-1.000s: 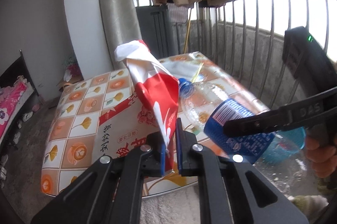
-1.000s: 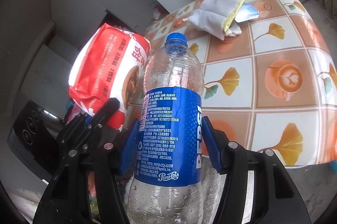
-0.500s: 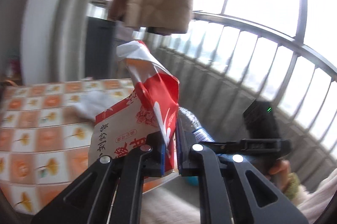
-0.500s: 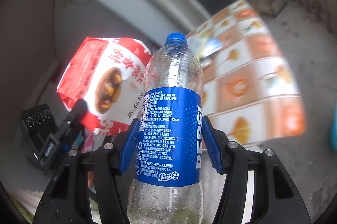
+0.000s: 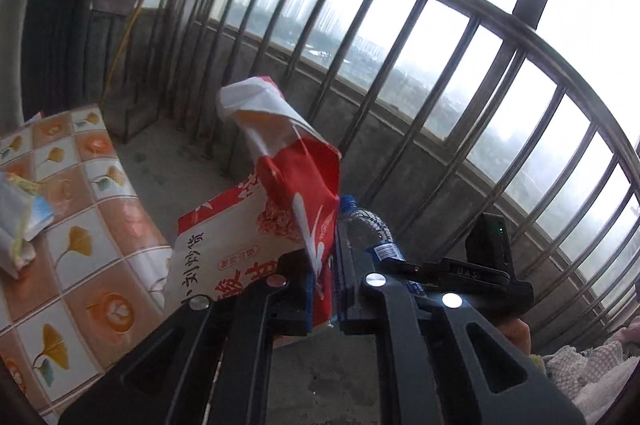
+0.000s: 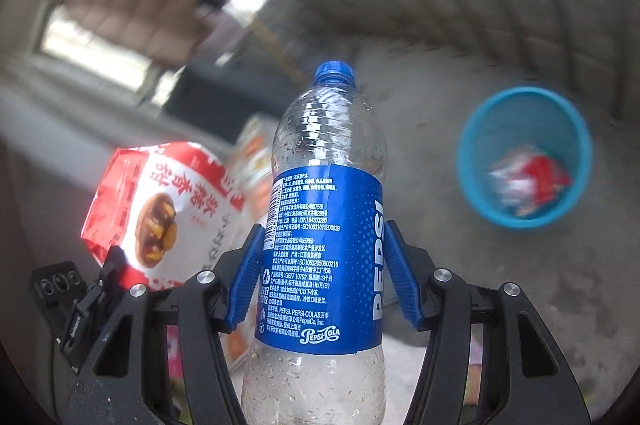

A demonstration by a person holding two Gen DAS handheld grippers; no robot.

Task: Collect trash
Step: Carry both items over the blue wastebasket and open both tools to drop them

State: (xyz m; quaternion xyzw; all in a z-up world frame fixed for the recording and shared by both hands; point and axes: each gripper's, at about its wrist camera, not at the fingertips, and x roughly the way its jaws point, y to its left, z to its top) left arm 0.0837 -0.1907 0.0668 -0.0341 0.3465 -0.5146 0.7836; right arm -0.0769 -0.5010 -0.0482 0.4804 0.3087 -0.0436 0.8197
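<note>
On your far left, the tiled worktop (image 5: 84, 225) with its ginkgo-leaf and coffee-cup pattern carries a crumpled white wrapper (image 5: 18, 225) at its edge. Just to the right of it, your left claw (image 5: 322, 289) is clenched on the red-and-white snack bag (image 5: 288, 193), pinching a fold of its red side between the blue pads (image 5: 308, 299); the bag stands up from the claw with its white twisted top uppermost, held in the air off the worktop's edge. Behind the bag, the capped neck of the Pepsi bottle (image 5: 366, 229) shows, with your right claw's black body beside it and the balcony railing (image 5: 440, 65) beyond.

In the right wrist view, the snack bag sits at the left, close beside the bottle. In the middle, your right claw (image 6: 324, 277) grips the Pepsi bottle (image 6: 326, 217) around its blue label, one blue pad pressed on each side, the bottle upright along the fingers with its blue cap on top. To the right, well apart and lower down, a blue bin (image 6: 524, 157) stands on the concrete floor (image 6: 540, 285), with red-and-white trash (image 6: 528, 181) lying inside it.
</note>
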